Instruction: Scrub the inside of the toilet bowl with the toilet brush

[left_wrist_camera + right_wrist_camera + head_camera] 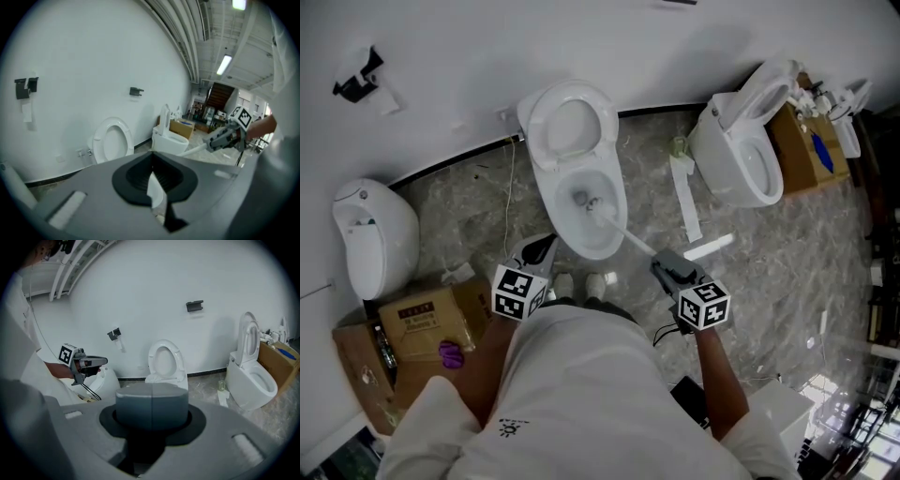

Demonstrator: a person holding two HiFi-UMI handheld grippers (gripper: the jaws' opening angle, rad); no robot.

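Just below the camera is the person's white shirt (581, 394). Past it, the left gripper (539, 251) hangs beside the toilet, jaws pressed together on nothing I can name. The right gripper (664, 264) clamps the toilet brush (623, 234) by its handle, and the brush head sits low in the toilet bowl (598, 251). Scrubbing looks under way; next, the head should sweep round the bowl's walls.

Toilet bowl (577, 236) lay open, seat (536, 127) raised; toilet brush (623, 234) crossed its right side; cardboard box (422, 323) blocked the floor to the left.
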